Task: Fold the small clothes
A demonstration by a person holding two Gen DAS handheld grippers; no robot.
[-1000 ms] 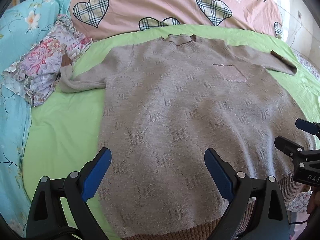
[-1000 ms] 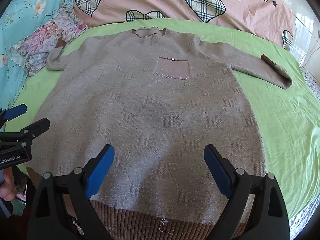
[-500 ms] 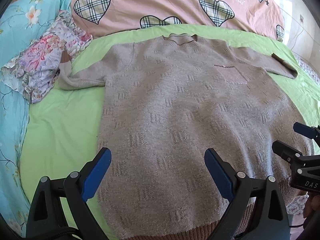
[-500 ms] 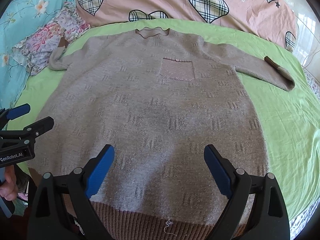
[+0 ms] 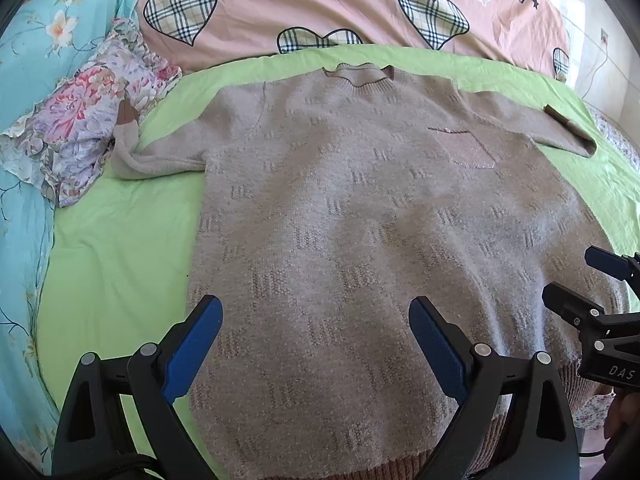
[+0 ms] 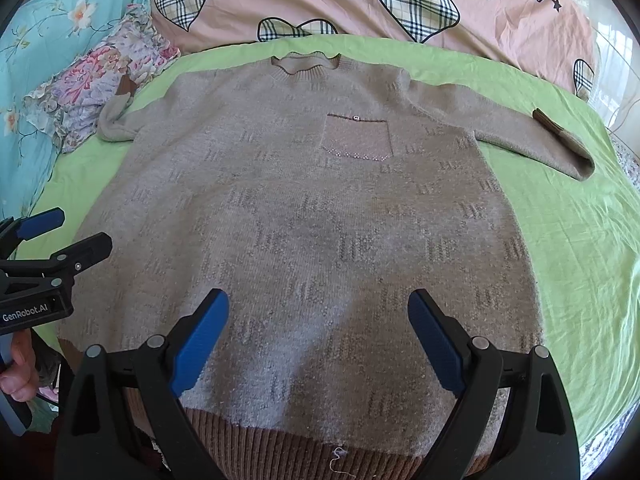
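A beige knit sweater (image 5: 360,216) with a chest pocket (image 6: 356,140) lies flat, face up, on a green sheet (image 5: 116,248), neck away from me and brown ribbed hem (image 6: 280,448) nearest. It also fills the right wrist view (image 6: 320,232). Its sleeves spread out to the left (image 5: 156,160) and right (image 6: 532,136). My left gripper (image 5: 316,340) is open and empty above the lower left part of the sweater. My right gripper (image 6: 318,336) is open and empty above the hem's middle. Each gripper shows at the edge of the other's view.
A flowered garment (image 5: 80,128) lies crumpled at the left by the sleeve cuff. A pink quilt with plaid hearts (image 5: 320,4) lies behind the sweater. A blue flowered bedding (image 5: 24,60) runs along the left. Green sheet shows on both sides (image 6: 580,240).
Both grippers have drawn slightly back and lower over the sweater, so it sits a little further up in both views. The sweater itself has not moved. Both grippers stay open.
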